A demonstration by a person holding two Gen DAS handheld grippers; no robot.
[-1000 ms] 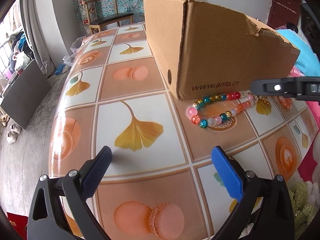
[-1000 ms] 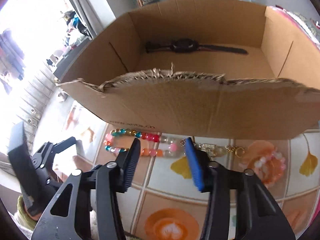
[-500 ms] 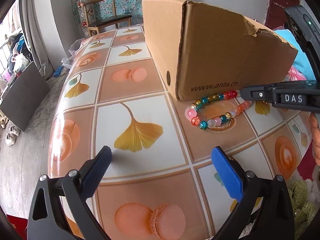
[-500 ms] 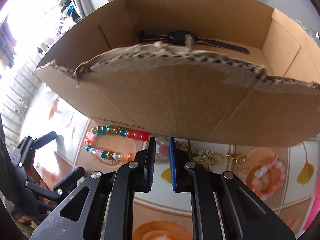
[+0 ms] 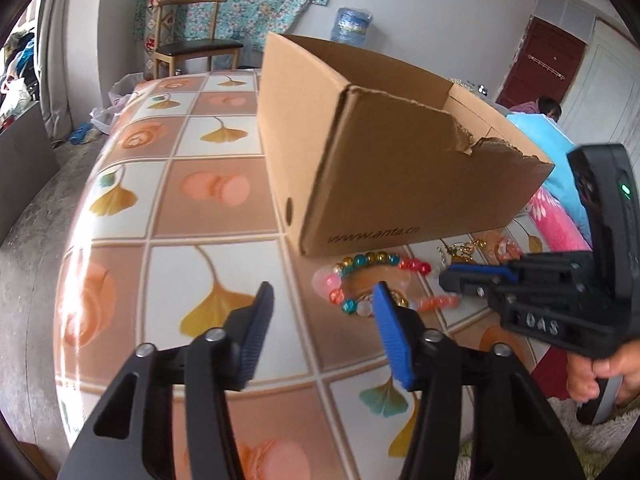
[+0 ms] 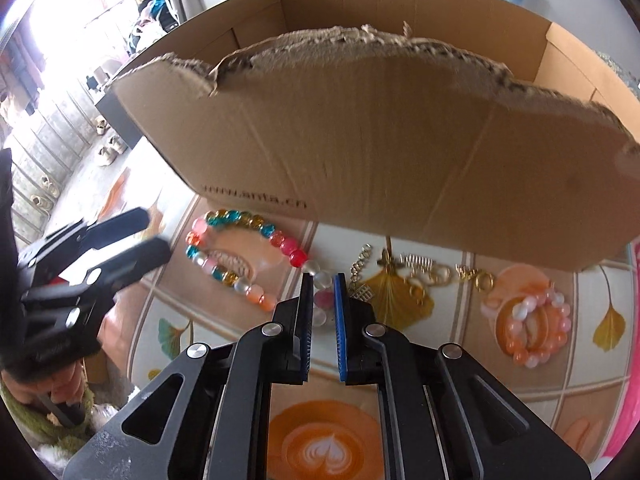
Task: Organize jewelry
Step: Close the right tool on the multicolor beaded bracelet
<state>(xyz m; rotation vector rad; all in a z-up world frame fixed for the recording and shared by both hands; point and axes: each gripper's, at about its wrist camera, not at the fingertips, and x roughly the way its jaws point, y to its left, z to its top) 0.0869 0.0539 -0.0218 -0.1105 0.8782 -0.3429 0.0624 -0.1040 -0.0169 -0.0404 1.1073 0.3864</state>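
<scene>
A bracelet of coloured beads (image 6: pixel 240 248) lies on the patterned tablecloth in front of a torn cardboard box (image 6: pixel 380 140). My right gripper (image 6: pixel 323 280) is shut on the pale beads at the bracelet's right end. The left wrist view shows the same bracelet (image 5: pixel 360 264) with the right gripper (image 5: pixel 452 276) at its far side. My left gripper (image 5: pixel 324 292) hangs above the cloth just left of the bracelet. Its jaws are closing with nothing between them. The box's front wall hides its floor.
A gold chain (image 6: pixel 420 272) and a pink and orange bead bracelet (image 6: pixel 532 320) lie to the right, along the box's front. The box (image 5: pixel 400 184) stands open-topped at mid table. A hand (image 5: pixel 600 372) grips the right tool. The table's edge falls away at left, with a chair (image 5: pixel 192 40) beyond.
The right jaws went from open to shut on the bracelet's pale beads. The left jaws have narrowed and the left view has tipped up. The watch seen inside the box is now hidden.
</scene>
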